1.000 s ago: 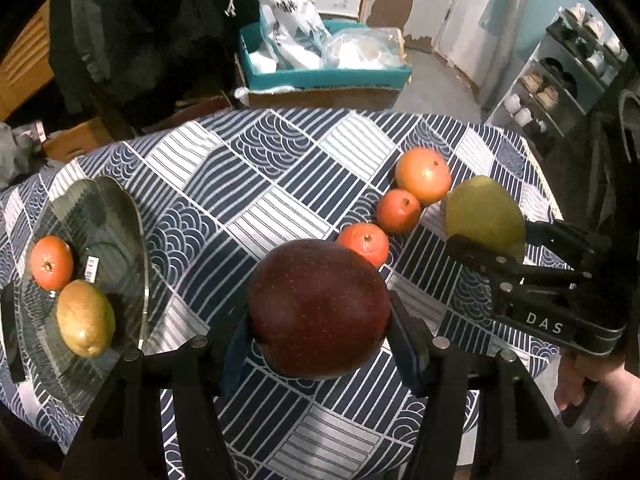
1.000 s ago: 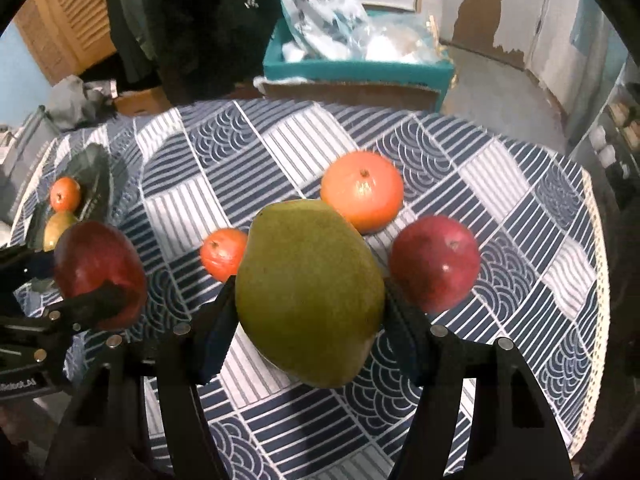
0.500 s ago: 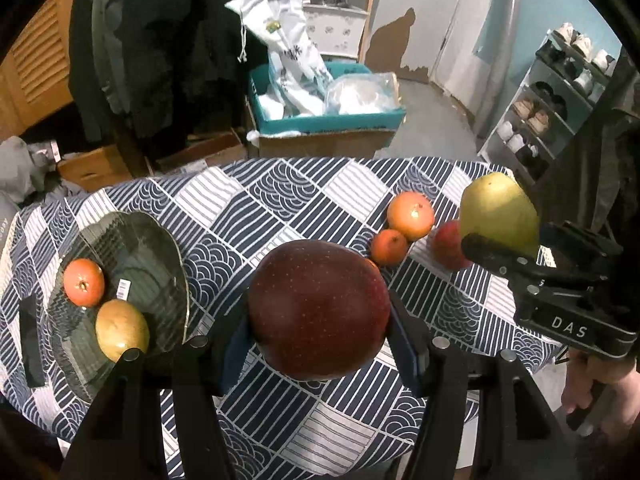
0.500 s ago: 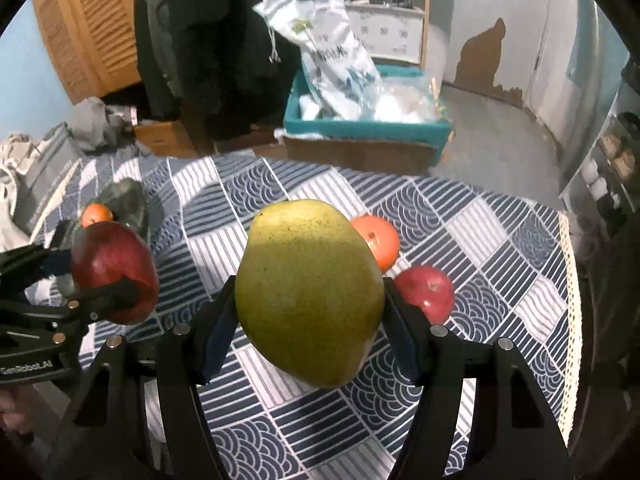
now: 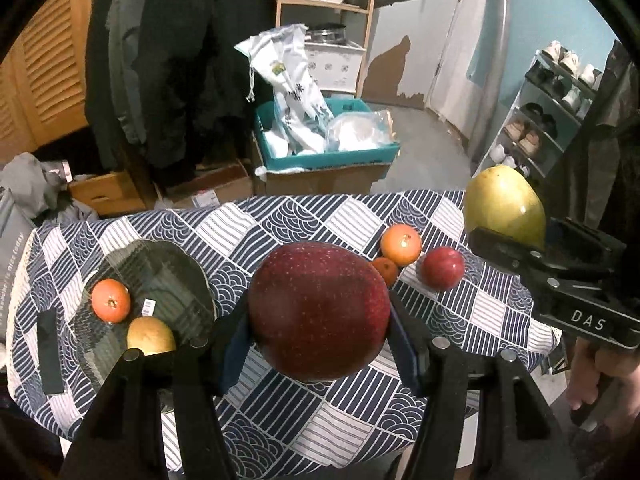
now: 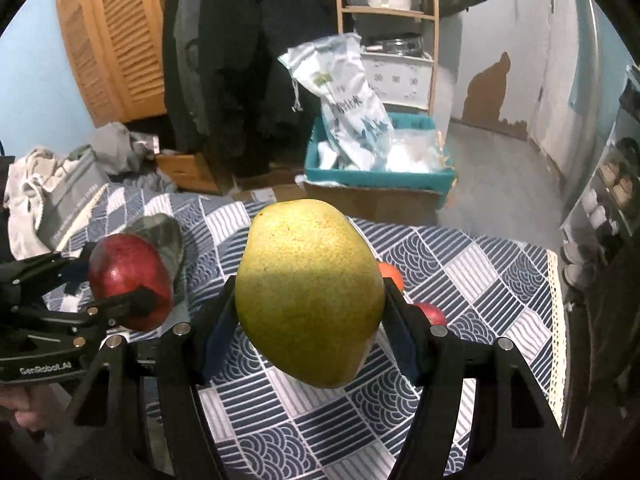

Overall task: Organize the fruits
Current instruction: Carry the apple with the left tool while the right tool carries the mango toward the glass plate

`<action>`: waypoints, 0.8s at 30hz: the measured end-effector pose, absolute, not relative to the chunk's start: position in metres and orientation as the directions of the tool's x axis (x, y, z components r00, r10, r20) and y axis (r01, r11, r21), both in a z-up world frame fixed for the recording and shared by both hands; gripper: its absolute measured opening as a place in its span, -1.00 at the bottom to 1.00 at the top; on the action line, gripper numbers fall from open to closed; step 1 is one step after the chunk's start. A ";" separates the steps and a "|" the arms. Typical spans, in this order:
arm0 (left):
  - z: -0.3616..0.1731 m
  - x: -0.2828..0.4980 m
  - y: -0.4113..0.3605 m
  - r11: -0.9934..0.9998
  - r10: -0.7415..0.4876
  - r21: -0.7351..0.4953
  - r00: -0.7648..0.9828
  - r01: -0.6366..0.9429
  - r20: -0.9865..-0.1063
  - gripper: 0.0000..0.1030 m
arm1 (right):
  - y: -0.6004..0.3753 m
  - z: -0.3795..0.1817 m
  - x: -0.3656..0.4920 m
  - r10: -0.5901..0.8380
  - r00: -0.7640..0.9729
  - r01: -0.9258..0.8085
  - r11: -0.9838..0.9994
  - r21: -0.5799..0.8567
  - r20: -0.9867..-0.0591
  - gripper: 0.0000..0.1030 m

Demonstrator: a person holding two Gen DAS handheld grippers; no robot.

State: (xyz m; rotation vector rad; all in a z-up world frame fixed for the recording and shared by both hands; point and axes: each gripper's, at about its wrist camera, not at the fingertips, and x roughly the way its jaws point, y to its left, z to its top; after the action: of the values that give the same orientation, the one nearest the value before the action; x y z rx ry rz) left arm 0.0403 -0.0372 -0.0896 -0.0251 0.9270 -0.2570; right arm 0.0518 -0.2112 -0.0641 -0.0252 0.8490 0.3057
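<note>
While both fingers clamp fruit, the left gripper with its red apple hangs nearer the glass plate, probably; the right gripper grips a green mango.

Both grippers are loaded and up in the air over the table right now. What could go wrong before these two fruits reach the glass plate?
1. The green mango overhangs the right gripper, held at its lower half; a jolt may tip it out.
2. The glass plate already holds a small orange and a pear, so the red apple could knock them rolling.
3. The grippers sit close together; the left gripper might clip the mango.
</note>
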 end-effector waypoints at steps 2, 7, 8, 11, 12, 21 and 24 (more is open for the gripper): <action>-0.085 0.039 -0.033 0.970 -0.230 -0.133 0.579 0.206 -0.782 0.23 | -0.210 -0.058 0.049 0.266 0.626 -0.282 0.954 0.105 -0.733 0.32; -0.077 0.034 -0.022 0.971 -0.229 -0.139 0.593 0.193 -0.772 0.23 | -0.207 -0.046 0.045 0.286 0.635 -0.297 0.948 0.115 -0.717 0.32; -0.076 0.034 -0.021 0.971 -0.228 -0.140 0.595 0.192 -0.771 0.23 | -0.207 -0.045 0.044 0.289 0.636 -0.299 0.947 0.117 -0.715 0.32; -0.072 0.033 -0.015 0.973 -0.224 -0.139 0.604 0.186 -0.765 0.23 | -0.204 -0.040 0.042 0.299 0.641 -0.309 0.944 0.120 -0.707 0.32; -0.072 0.032 -0.014 0.973 -0.224 -0.139 0.606 0.184 -0.763 0.23 | -0.203 -0.039 0.042 0.302 0.642 -0.311 0.943 0.121 -0.705 0.32; -0.066 0.029 0.002 0.978 -0.207 -0.135 0.629 0.161 -0.750 0.23 | -0.187 -0.034 0.045 0.329 0.639 -0.340 0.932 0.129 -0.695 0.32; -0.067 0.029 0.009 0.979 -0.201 -0.140 0.631 0.146 -0.750 0.23 | -0.179 -0.034 0.047 0.338 0.631 -0.352 0.927 0.131 -0.698 0.32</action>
State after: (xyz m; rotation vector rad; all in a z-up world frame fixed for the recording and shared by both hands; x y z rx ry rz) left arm 0.0290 0.0091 -0.0671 -0.0679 0.8661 -0.1987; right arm 0.0469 -0.1787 -0.0335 -0.0188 0.7955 0.3948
